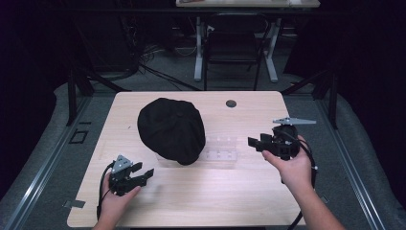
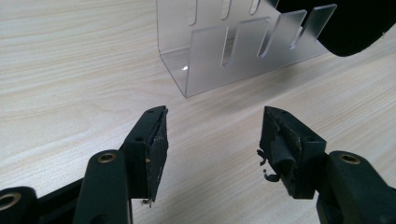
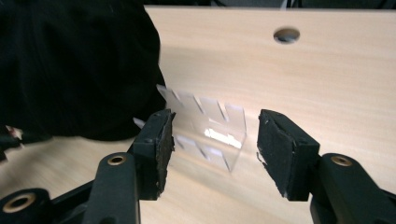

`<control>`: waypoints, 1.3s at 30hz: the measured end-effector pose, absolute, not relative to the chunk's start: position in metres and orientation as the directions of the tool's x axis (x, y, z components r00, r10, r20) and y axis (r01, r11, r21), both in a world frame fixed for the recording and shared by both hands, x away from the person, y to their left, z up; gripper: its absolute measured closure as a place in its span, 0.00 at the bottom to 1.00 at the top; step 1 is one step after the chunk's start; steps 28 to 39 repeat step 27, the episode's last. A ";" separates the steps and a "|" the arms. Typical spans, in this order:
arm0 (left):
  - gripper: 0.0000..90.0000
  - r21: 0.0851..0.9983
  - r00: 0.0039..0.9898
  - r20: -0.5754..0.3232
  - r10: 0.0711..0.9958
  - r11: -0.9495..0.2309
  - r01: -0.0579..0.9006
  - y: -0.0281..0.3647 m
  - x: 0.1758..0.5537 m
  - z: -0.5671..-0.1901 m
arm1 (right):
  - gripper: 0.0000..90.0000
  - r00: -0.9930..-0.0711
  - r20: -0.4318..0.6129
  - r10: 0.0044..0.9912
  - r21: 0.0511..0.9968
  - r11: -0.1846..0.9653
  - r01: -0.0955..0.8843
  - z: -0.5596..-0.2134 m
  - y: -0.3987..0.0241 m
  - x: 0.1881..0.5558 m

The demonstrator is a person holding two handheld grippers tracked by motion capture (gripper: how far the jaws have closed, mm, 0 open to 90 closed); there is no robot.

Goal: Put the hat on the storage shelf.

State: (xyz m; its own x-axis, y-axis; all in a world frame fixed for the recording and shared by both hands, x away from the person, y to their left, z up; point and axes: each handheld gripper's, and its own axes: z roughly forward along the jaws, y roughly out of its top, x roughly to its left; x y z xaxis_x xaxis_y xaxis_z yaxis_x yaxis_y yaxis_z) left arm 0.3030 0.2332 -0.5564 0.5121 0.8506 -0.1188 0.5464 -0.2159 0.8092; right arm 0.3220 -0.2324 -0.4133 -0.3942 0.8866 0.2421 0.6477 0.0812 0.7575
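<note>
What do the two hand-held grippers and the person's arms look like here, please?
Each hand-held gripper, left and right, is black, with two blocky jaws faced by worn, fraying dark pads and brass-coloured pivot fittings. A grey three-cornered plate sits on top of each, and a black cable trails back. The forearms are bare, with no sleeves.

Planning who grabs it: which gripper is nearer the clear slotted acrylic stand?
Right. The right gripper sits just beside the clear slotted acrylic stand's right end, jaws open; the left gripper lies farther off, toward its near left.
</note>
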 end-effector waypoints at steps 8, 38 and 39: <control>0.46 0.816 0.518 -0.119 0.847 -0.214 0.538 0.232 0.303 -0.558 | 0.49 -0.383 0.183 0.905 0.767 0.112 0.631 -0.447 -0.236 0.302; 0.47 0.820 0.540 -0.202 0.817 -0.160 0.549 0.230 0.302 -0.554 | 0.49 -0.284 0.151 0.947 0.809 0.046 0.586 -0.517 -0.261 0.274; 0.47 0.820 0.540 -0.202 0.817 -0.160 0.549 0.230 0.302 -0.554 | 0.49 -0.284 0.151 0.947 0.809 0.046 0.586 -0.517 -0.261 0.274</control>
